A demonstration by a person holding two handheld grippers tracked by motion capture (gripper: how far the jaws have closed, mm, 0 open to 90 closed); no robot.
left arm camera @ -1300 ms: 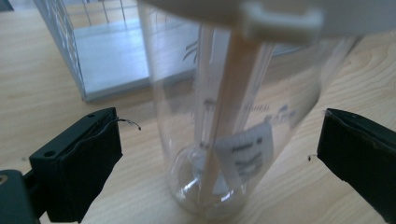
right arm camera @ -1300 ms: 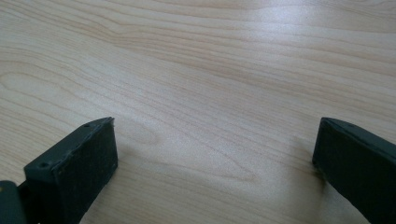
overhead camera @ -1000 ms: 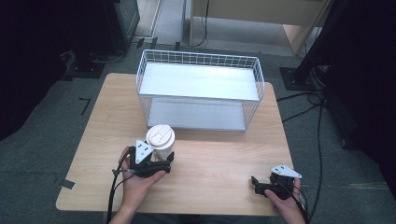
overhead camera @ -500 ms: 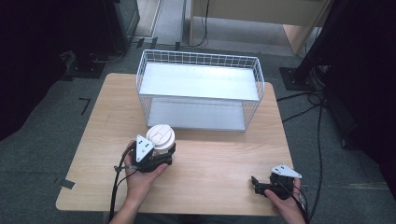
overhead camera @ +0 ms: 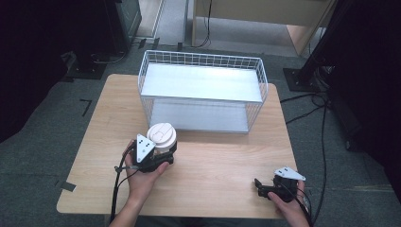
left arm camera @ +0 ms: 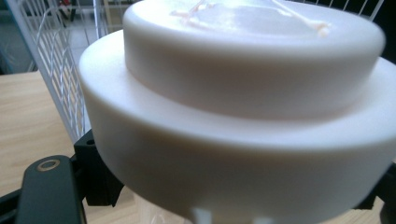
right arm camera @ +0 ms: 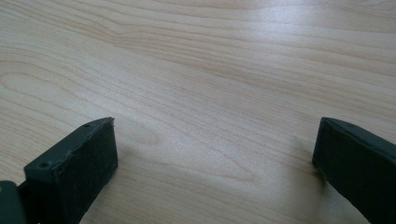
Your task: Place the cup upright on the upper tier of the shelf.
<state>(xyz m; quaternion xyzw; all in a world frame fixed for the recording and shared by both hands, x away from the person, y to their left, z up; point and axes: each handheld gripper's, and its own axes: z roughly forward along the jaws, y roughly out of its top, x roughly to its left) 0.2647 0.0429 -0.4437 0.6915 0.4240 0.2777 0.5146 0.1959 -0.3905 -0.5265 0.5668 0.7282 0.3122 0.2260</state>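
White lidded cup [left arm camera: 233, 107] hides the clamping left hand-held gripper [overhead camera: 158, 153]; right hand-held gripper [right arm camera: 215, 163] gapes.

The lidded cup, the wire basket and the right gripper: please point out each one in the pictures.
lidded cup [overhead camera: 161, 135], high view, on the middle of its white lid.
wire basket [overhead camera: 201, 100], high view, on its front top rim.
right gripper [overhead camera: 257, 183], high view, between its black jaw tips, over the table.
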